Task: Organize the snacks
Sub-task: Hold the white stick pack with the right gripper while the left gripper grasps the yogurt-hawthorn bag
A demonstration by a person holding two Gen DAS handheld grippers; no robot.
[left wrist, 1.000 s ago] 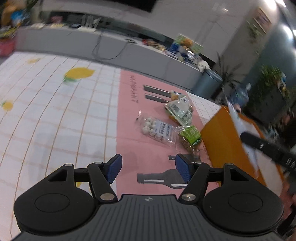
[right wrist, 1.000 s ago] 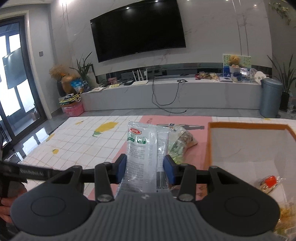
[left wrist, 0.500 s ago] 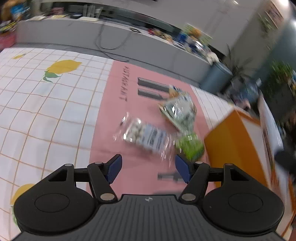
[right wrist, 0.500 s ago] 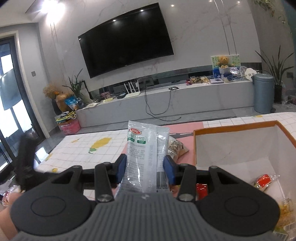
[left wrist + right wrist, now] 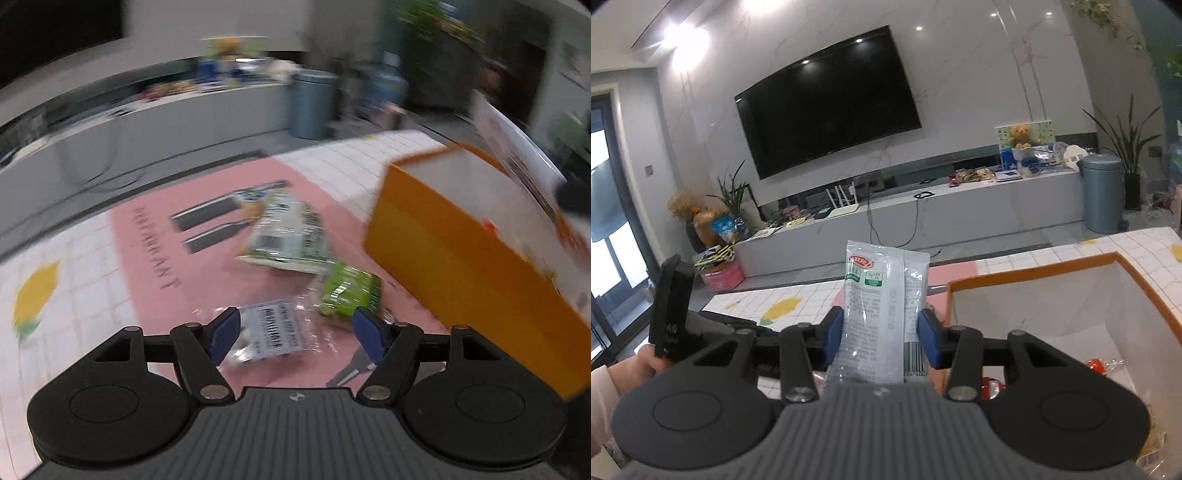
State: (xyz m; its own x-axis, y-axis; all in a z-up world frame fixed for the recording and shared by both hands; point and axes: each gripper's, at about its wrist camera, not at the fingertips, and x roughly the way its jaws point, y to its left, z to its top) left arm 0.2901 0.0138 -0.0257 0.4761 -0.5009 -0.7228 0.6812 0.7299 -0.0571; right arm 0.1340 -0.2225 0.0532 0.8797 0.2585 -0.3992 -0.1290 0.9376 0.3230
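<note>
Our right hand-held gripper (image 5: 880, 339) clamps an upright pale snack packet (image 5: 882, 314) just left of the orange box (image 5: 461, 258). Our left hand-held gripper (image 5: 295, 332) is opening, empty, above a clear labelled packet (image 5: 271, 330) lying left of that box.

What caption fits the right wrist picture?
Right gripper clamps an upright pale snack packet beside the orange-rimmed box, television behind.

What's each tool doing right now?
Left tool: jaws opening, nothing gripped, over clear snack packet.
Right tool: closed on pale sachet.
</note>
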